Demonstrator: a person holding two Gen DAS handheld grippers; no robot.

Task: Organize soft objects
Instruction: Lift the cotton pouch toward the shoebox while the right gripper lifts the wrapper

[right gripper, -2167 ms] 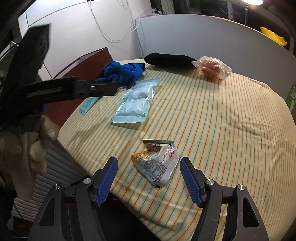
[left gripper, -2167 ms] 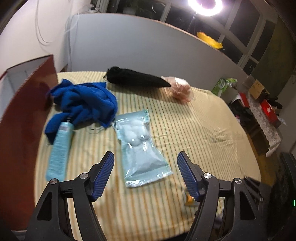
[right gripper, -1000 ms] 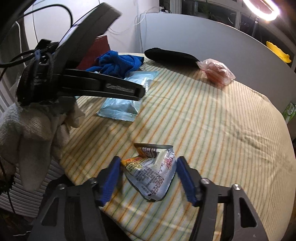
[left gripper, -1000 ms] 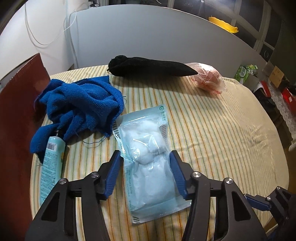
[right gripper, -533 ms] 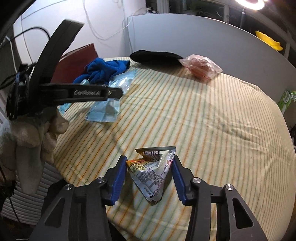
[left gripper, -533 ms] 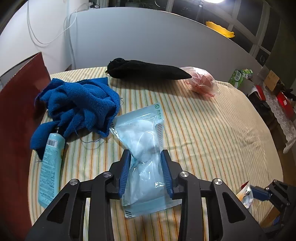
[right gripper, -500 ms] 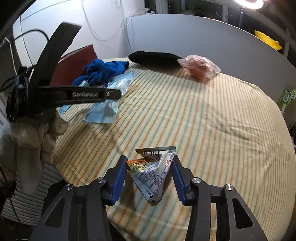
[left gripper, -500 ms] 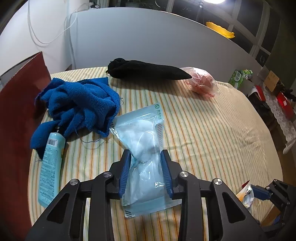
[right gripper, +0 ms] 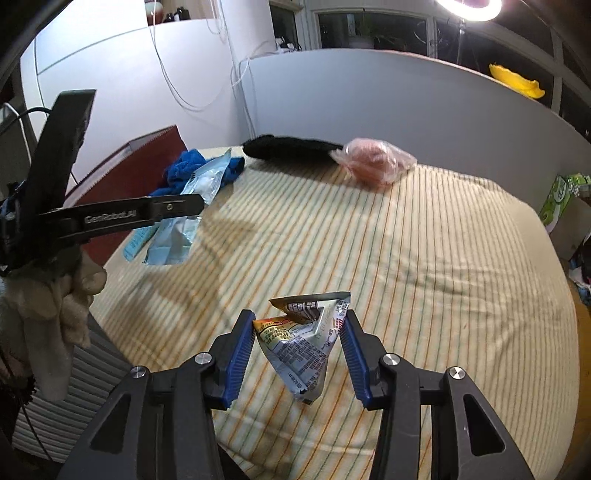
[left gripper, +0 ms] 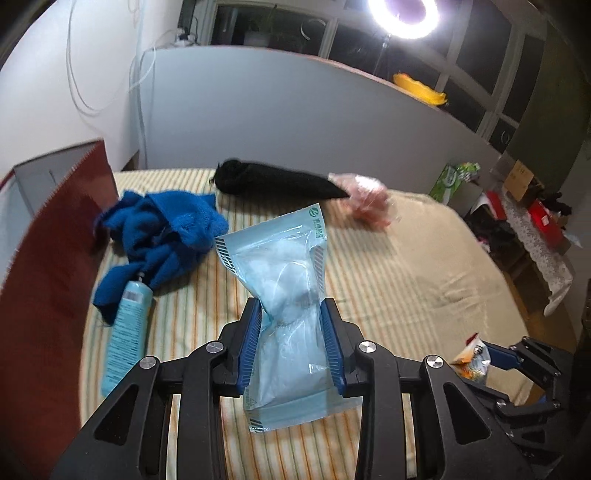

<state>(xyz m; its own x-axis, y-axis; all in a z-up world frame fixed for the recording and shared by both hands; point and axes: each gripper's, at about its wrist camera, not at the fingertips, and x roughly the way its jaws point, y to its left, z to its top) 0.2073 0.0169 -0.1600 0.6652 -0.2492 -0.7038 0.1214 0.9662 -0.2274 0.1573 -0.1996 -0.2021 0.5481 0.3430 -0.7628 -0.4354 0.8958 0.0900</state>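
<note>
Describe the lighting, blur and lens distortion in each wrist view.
Left wrist view: ring light glares at the top edge; pink bag and striped cloth are motion-smeared; fisheye bows the grey partition. Right wrist view: sharper; the same light flares top right, gripper shadows cross the cloth, corners vignette black.

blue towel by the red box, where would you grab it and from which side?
Grip the raised bunched fold at the top of the blue towel, coming from above and from the open table side. The crumpled heap offers thick ridges for the fingers there. Its low end lies over the cap of the light blue tube, and the red box crowds the far side, so both look worse.
</note>
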